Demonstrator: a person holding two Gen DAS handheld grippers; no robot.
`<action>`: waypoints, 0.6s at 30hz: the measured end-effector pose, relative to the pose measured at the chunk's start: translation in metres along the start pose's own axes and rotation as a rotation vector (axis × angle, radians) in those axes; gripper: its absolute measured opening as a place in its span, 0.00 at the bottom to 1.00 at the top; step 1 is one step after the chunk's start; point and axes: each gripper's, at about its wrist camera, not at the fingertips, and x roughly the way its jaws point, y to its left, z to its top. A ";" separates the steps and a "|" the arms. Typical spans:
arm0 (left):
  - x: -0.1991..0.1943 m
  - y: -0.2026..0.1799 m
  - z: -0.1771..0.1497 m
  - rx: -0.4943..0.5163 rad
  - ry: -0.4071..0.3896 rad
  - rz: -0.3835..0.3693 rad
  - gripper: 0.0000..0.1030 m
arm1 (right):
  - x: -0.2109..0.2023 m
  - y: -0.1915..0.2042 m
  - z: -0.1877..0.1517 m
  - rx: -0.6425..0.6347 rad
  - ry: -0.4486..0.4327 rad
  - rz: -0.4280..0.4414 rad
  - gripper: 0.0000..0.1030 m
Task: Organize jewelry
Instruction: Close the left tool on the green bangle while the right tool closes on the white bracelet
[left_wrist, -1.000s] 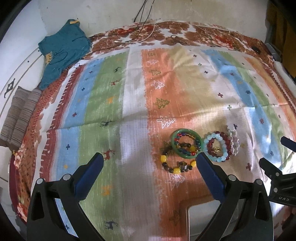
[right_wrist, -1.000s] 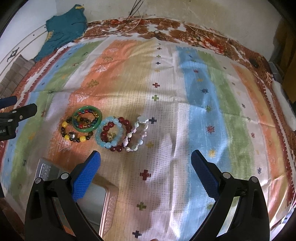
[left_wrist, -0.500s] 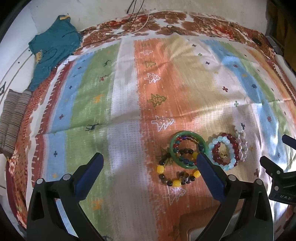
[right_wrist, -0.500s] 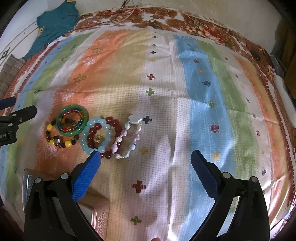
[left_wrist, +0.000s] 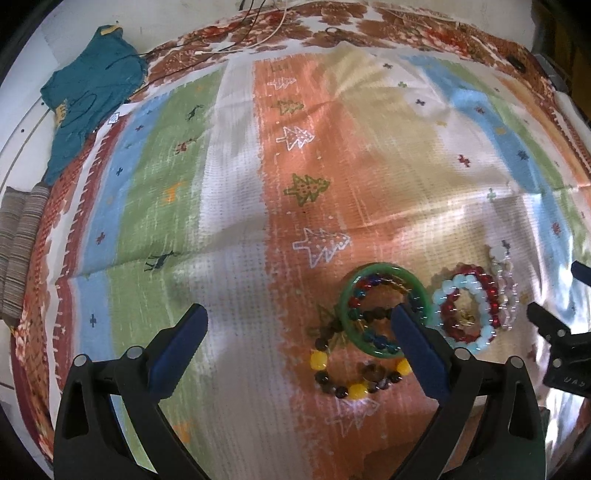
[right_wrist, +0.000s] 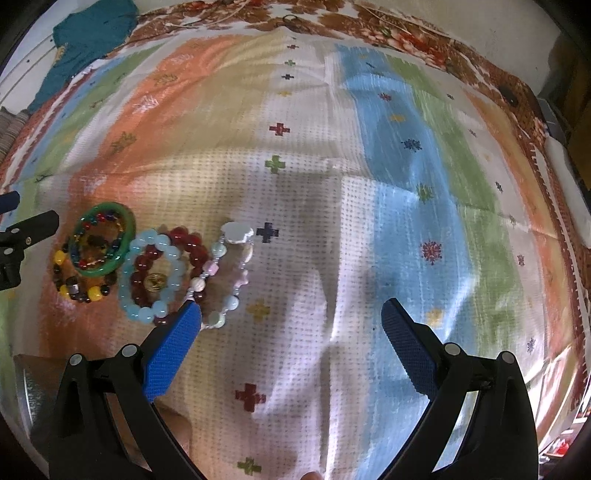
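Bracelets (right_wrist: 155, 266) lie in a touching row on the striped cloth (right_wrist: 369, 184), toward its near edge. A tin (right_wrist: 33, 391) sits at the near-left corner, contents hidden. Left gripper (left_wrist: 297, 328) and right gripper (right_wrist: 291, 321) hover wide apart, holding nothing.

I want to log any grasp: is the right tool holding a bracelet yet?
No, the right tool stands wide open above the cloth, with the pastel bead bracelet lying loose beside its left finger.
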 end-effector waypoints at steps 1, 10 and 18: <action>0.003 0.001 0.001 0.001 0.006 0.004 0.91 | 0.002 0.000 0.001 0.001 0.003 -0.001 0.96; 0.020 -0.002 0.003 0.040 0.025 0.061 0.88 | 0.016 0.003 0.009 0.001 0.027 -0.001 0.96; 0.034 0.001 0.004 0.043 0.046 0.064 0.84 | 0.030 0.008 0.011 -0.017 0.056 -0.011 0.84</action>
